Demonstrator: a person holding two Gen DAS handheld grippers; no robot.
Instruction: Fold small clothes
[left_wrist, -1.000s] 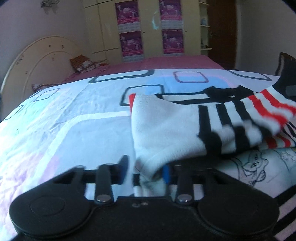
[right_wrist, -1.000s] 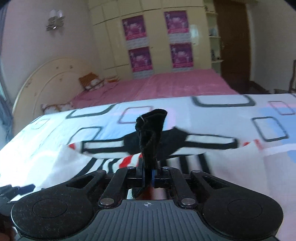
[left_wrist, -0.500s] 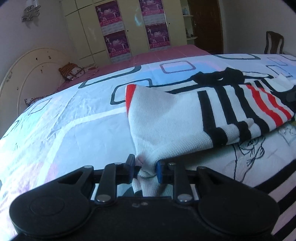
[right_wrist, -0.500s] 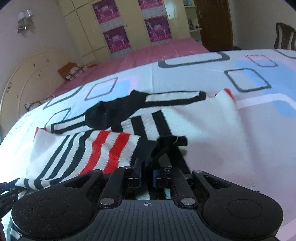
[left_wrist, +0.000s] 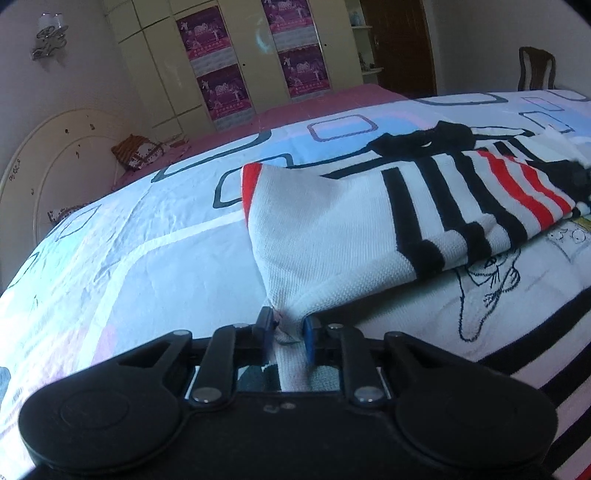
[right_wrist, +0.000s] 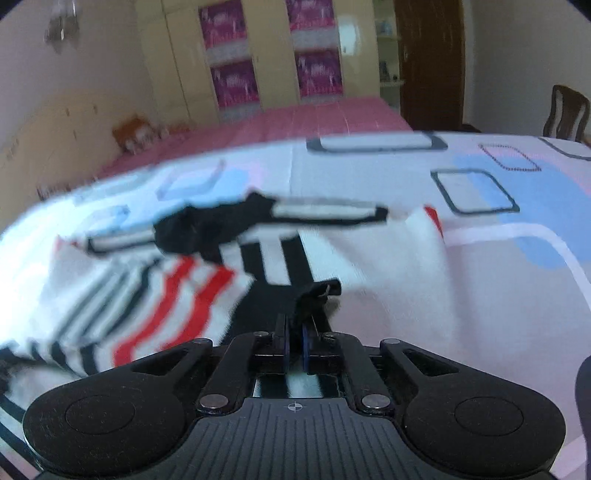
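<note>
Pinching striped top (left_wrist: 332, 236) on bedsheet (left_wrist: 147, 236): left claw (left_wrist: 286, 328) grips white corner, right claw (right_wrist: 294, 334) black edge, steadying the fold.

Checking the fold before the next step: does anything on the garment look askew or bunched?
Yes. The striped garment lies folded over, but its black collar sits crumpled at the far edge and the near white corner puckers in the left tongs.
</note>
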